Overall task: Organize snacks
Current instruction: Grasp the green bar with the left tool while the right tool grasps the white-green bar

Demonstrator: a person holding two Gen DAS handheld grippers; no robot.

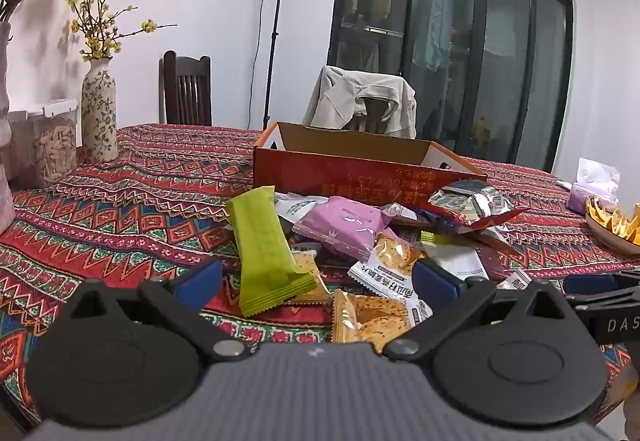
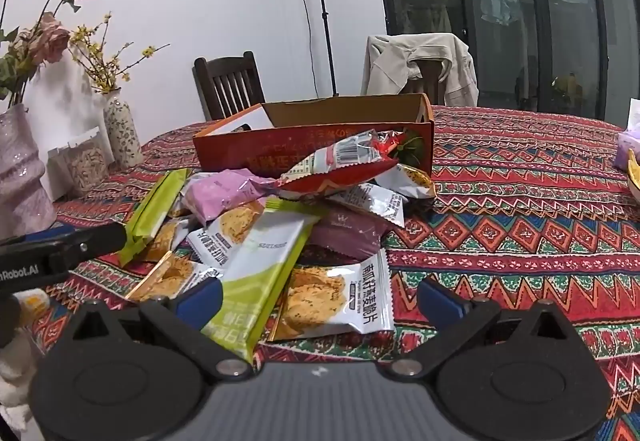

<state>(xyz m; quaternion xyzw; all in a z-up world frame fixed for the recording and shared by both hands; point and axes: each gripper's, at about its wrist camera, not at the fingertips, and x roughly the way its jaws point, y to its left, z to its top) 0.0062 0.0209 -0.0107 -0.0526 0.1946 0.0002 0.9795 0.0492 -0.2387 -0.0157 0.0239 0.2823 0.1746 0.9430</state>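
Note:
A pile of snack packets lies on the patterned tablecloth in front of an open orange cardboard box (image 1: 352,173), which also shows in the right wrist view (image 2: 312,149). The pile holds a green bar packet (image 1: 266,249), a pink packet (image 1: 344,225), a red packet (image 2: 340,169) and white cracker packets (image 2: 340,297). My left gripper (image 1: 318,283) is open, its blue fingertips on either side of the near packets. My right gripper (image 2: 322,299) is open over a white and green packet (image 2: 260,273) and a cracker packet. Neither holds anything.
A floral vase (image 1: 99,113) and a clear container of seeds (image 1: 52,145) stand at the left. A pale pink vase (image 2: 20,169) is nearer. A bowl of yellow chips (image 1: 616,229) and a tissue pack (image 1: 592,185) sit at the right. Chairs stand behind the table.

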